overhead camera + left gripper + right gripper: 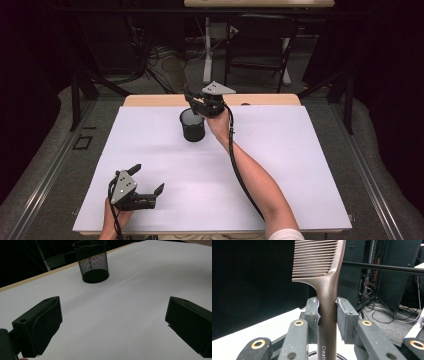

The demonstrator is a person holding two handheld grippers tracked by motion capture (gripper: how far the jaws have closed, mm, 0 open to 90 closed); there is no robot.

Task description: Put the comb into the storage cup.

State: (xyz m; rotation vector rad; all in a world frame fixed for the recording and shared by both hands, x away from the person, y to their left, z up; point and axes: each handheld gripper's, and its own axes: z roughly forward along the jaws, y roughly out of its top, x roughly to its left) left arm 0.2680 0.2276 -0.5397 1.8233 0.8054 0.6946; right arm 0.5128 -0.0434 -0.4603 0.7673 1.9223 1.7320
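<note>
**Comb held over the mesh cup**

Between the pads of our right gripper (327, 315) stands a brown comb (324, 272), pinched by its handle with the teeth rising above the jaws. Directly under this claw, in the high view, sits the black mesh cup (192, 125), and its rim peeks out below the handle in the right gripper view, so we judge the comb is being lowered handle-first into it.

We reckon the comb is light, stiff plastic with a smooth, somewhat slippery handle. It should not bend in the grip, but it could pivot or slide if the squeeze slackens. The narrow handle just below the teeth, where we have it, is the sensible hold; the teeth are thin and better left alone. The cup looks light too, and a sideways knock might tip it.

White lettering runs along the handle beneath the jaws; we can read "Creati" before it leaves the picture.

Our left gripper (148, 179) rests low over the white table (300, 165), jaws spread wide with nothing between them, the cup well ahead of it.
</note>
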